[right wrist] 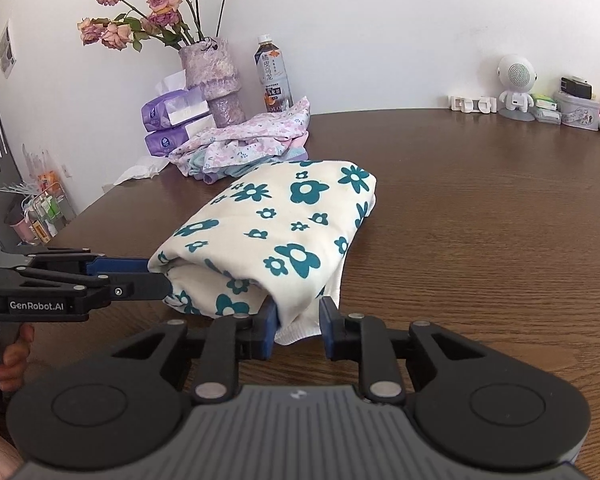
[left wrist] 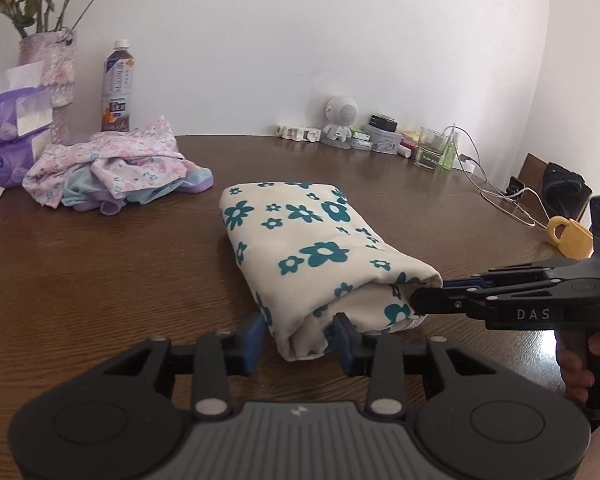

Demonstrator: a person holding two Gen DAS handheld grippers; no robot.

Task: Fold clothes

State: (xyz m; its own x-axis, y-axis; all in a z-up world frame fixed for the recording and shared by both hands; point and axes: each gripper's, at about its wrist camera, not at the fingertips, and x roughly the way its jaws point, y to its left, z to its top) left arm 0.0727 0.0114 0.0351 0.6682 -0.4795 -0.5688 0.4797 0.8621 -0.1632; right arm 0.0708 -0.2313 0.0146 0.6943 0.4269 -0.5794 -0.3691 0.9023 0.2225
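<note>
Folded floral cloth (left wrist: 300, 248) hides both fingertips; left hand-held gripper (left wrist: 300, 334) and right hand-held gripper (right wrist: 298, 326) stand apart around its corners.

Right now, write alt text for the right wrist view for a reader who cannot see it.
A folded cream cloth with teal flowers lies on a brown wooden table, its near end between the open fingers of the right gripper, while the left gripper reaches its left corner. Behind it sit a heap of pastel clothes, a vase of dried roses and a bottle.
</note>
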